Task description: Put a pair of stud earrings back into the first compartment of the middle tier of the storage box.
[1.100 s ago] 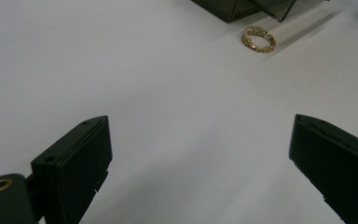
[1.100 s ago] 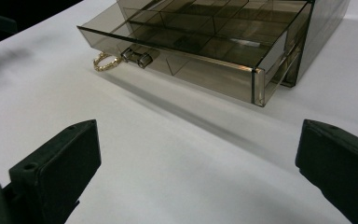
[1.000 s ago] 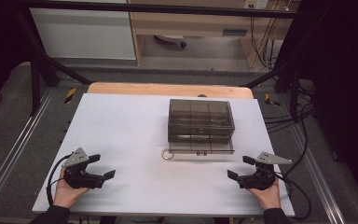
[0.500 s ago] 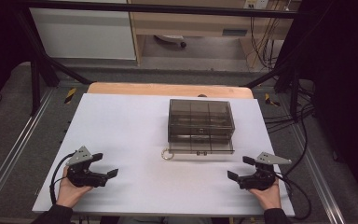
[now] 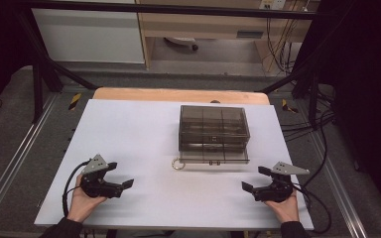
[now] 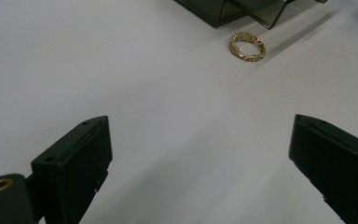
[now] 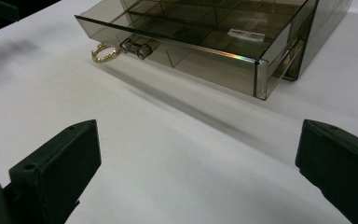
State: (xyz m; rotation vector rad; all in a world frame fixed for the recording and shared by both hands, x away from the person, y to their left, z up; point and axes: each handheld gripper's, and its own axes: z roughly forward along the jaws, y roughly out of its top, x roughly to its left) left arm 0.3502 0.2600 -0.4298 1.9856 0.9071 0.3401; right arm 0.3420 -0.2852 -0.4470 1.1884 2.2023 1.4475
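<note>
**— What are you setting up for here?**

My left claw [image 5: 125,184] rests low on the white worktop [image 5: 144,134] near my side, released, its jaws standing wide apart with nothing between them. It points at the small gold chain-link ring [image 6: 246,45], which lies flat on the worktop just beside the front left corner of the smoky transparent plastic drawer box [image 5: 213,126]. I judge the step in hand is to reach for that ring and pick it up.

**— How would you do that well?**

The ring is thin and lies flat, so I'd bring the left claw in low, one jaw on each side of the band, and close gently so it doesn't skid off the smooth surface. It sits close to the pulled-out bottom drawer [image 7: 186,42], so I'd come at it from the open side, not from the box, to avoid knocking the drawer front.

**— And your other claw?**

The right claw [image 5: 250,187] is also released, jaws spread and empty, resting on the worktop well apart from the box. It could steady the box if the drawer shifts.

**— What's in the box?**

The open drawer is split by partitions into several compartments; those I can see through the tinted plastic look empty, apart from a pale label-like patch I can't make out. The upper part is too dark to tell.
</note>
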